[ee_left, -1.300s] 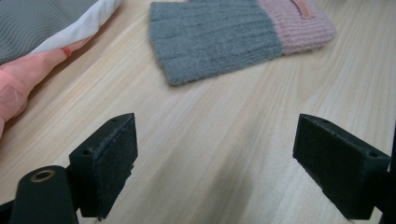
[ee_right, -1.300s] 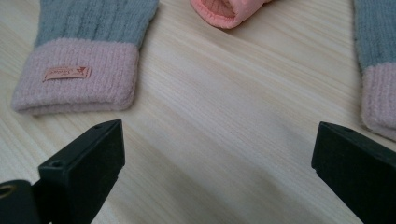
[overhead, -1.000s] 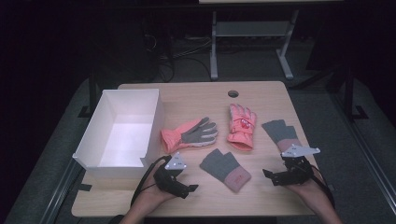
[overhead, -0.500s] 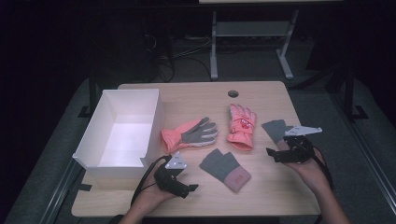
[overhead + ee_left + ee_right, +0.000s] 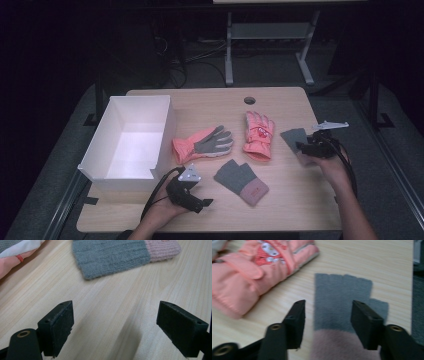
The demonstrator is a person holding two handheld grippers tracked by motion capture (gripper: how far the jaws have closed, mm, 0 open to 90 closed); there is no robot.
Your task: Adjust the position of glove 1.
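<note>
A grey knit glove with a pink cuff point(image 5: 337, 290) lies flat near the table's right edge, also seen in the high view point(image 5: 291, 135). My right gripper point(image 5: 327, 320) hovers over its cuff end; the jaws have just been closing and straddle the glove, pads not pressing it. It sits at the right in the high view point(image 5: 303, 146). A matching knit glove point(image 5: 241, 181) lies at the front middle. My left gripper point(image 5: 202, 204) rests near the front edge, open, with bare wood between its jaws point(image 5: 115, 327) and the knit glove point(image 5: 115, 255) ahead.
Two pink ski gloves lie mid-table, one palm up point(image 5: 202, 144), one back up point(image 5: 258, 134), the latter left of my right gripper point(image 5: 249, 277). A white open box point(image 5: 165, 135) stands at the left. The table point(image 5: 300, 200) has a cable hole point(image 5: 249, 100) at the back.
My right gripper has moved away from the front edge, onto the grey glove at the right, and its jaws have narrowed. The left gripper has stayed put.
</note>
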